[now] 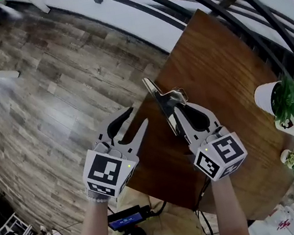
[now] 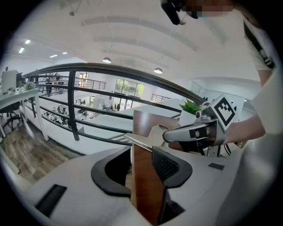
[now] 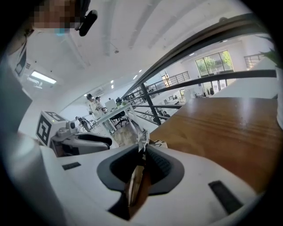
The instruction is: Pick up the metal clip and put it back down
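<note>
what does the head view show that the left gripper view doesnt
Head view only: the wood floor below, the left gripper seen from outside, and a second small plant.
Left gripper view only: ceiling lights, and the table edge standing between that gripper's own open jaws.
Both: the right gripper shut on the metal clip, the tabletop, the railing and the potted plant.

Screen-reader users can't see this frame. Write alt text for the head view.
Seen from above, the right gripper pinches a metal clip at the edge of a wooden table. The left gripper hangs beside it with jaws apart. Plank flooring lies below at left, and a potted plant stands on the table at right.
</note>
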`<state>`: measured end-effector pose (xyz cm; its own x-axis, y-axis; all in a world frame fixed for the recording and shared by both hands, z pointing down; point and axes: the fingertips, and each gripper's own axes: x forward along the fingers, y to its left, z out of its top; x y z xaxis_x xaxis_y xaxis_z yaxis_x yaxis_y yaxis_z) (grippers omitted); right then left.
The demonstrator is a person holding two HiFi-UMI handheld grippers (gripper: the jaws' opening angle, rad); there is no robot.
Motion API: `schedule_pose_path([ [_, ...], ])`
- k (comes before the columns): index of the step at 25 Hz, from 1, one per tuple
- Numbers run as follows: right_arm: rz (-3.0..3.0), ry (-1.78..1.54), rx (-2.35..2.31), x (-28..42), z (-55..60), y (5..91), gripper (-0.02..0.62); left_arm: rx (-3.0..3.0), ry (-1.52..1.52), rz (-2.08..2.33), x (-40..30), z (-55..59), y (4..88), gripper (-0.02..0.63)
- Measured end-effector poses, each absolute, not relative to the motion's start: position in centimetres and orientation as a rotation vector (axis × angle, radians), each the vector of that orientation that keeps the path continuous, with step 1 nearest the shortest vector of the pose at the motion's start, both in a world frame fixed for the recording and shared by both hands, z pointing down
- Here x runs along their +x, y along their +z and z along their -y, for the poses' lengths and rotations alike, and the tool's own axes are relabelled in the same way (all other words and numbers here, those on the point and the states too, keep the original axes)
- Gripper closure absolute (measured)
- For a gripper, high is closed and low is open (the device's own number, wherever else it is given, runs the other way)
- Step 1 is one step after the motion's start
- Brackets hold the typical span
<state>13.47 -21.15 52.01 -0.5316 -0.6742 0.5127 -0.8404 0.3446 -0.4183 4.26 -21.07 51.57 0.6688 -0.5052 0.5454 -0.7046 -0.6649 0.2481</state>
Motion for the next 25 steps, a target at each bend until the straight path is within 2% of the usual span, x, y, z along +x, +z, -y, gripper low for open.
schedule_pose_path([
  [16, 2.487, 0.98, 1.337, 13.2, 21.5, 51.1, 0.543, 2.331, 0.482, 0.861, 5.1, 22.2, 52.0, 0.453],
  [17, 2.488, 0.983, 1.337, 13.0, 21.5, 51.1, 0.543, 2.31, 0.465, 0.862, 5.0, 22.3, 52.1, 0.448],
  [19, 2.497, 0.99, 1.335, 12.8, 21.4, 50.9, 0.543, 2.279, 0.442, 0.875, 4.7, 22.6, 52.2, 0.378],
  [25, 2.551, 0.987, 1.303, 12.4, 20.9, 50.2, 0.545, 2.241, 0.391, 0.89, 4.6, 23.2, 52.1, 0.371],
])
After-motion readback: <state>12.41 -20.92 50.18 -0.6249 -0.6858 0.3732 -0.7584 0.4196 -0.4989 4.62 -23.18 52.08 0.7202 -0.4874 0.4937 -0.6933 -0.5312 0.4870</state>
